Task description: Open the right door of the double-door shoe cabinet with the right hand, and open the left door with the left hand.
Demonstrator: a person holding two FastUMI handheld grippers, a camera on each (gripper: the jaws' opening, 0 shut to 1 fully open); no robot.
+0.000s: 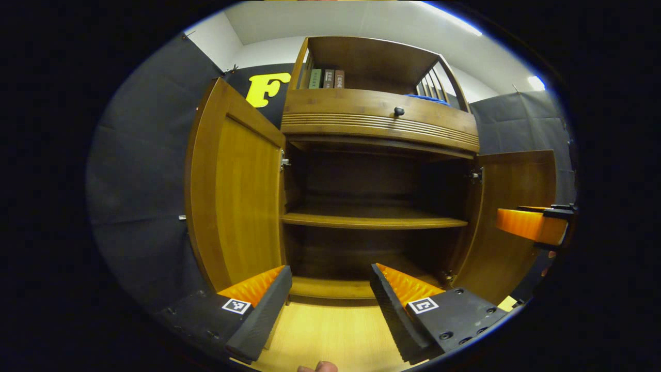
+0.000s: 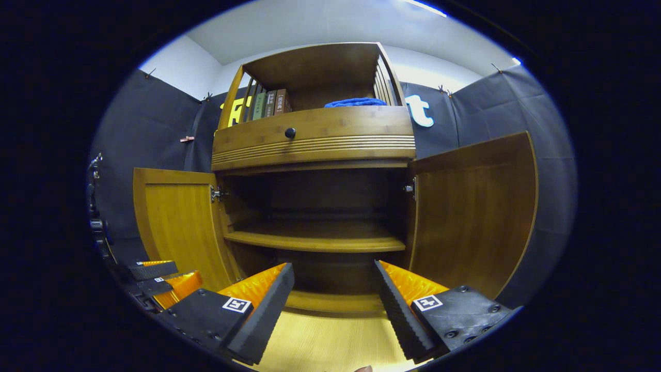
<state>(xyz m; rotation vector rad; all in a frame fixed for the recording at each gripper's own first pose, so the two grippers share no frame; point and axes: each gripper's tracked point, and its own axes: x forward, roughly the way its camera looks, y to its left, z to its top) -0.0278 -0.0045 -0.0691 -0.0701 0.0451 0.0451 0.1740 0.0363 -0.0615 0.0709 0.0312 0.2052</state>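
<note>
Left gripper (image 1: 330, 281): fingers spread apart, nothing between them, hovering over pale wood floor (image 1: 330, 336) in front of brown wooden double-door shoe cabinet (image 1: 379, 116). I read its left door (image 1: 235, 186) as swung fully out. Right gripper (image 2: 334, 281): released likewise, empty, facing cabinet interior; its side also shows at right edge of left gripper view, near right door (image 2: 472, 217), which stands wide open. Inner wooden shelf (image 2: 315, 238) bare. Upper section: black round drawer knob (image 2: 290, 133), books (image 2: 268, 103), blue cloth (image 2: 355, 102).

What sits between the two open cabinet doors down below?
Between the left door and right door, the right gripper view shows the dark cabinet interior with one bare wooden shelf.
</note>
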